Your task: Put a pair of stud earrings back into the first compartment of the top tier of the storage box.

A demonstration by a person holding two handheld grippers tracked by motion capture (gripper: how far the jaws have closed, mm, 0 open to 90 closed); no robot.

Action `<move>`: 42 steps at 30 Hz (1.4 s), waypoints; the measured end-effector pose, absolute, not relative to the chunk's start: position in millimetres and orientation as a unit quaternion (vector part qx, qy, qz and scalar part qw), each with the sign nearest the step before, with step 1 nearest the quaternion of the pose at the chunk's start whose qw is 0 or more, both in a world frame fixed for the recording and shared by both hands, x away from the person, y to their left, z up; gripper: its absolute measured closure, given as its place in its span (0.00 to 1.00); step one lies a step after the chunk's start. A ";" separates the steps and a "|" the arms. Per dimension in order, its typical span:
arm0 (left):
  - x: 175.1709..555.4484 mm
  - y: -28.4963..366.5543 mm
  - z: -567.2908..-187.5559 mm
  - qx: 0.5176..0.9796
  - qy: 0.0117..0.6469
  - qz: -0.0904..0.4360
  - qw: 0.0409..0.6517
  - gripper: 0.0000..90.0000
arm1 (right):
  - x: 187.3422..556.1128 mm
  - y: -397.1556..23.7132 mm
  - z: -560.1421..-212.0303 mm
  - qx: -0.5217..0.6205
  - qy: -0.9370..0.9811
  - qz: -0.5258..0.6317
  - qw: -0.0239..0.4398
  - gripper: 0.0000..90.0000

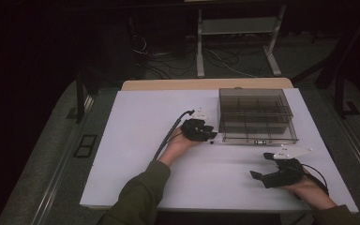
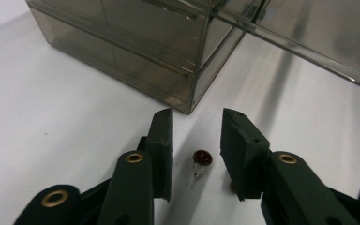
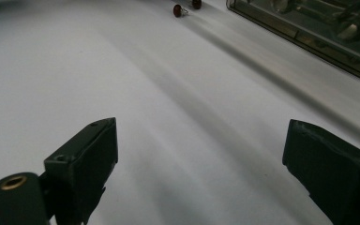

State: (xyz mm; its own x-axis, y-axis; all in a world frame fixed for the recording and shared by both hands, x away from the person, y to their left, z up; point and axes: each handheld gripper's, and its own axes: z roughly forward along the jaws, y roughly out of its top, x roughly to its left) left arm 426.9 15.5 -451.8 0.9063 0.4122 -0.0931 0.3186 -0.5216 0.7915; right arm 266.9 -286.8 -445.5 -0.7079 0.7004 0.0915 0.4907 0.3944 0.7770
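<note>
A small red bulb-like part with thin wire legs (image 2: 202, 158) lies on the white table (image 1: 136, 154), just off the near corner of a smoky clear drawer box (image 2: 145, 56). My left gripper (image 2: 197, 123) is lowered over it, one jaw on each side with a gap to either pad, so it is open. In the high view the left gripper (image 1: 210, 135) sits at the left front corner of the box (image 1: 255, 117). My right gripper (image 1: 258, 176) rests near the table's front right, jaws wide apart and empty (image 3: 201, 140). Two red parts (image 3: 178, 10) show far ahead of it.
The drawer box has several compartments and one drawer pulled partly out toward the front (image 1: 258, 138). Bare white tabletop spreads to the left and centre. A metal stand (image 1: 236, 37) and loose cables (image 1: 168, 61) lie on the floor beyond the table.
</note>
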 end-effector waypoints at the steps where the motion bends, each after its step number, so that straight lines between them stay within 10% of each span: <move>1: 427.0 15.4 -452.0 0.871 0.209 0.052 0.441 0.73 | 266.9 -286.8 -445.5 0.360 0.825 0.416 0.126 0.11; 42: 429.9 22.3 -452.4 0.875 0.232 0.037 0.423 0.88 | 266.1 -287.6 -445.1 0.358 0.827 0.414 0.130 0.11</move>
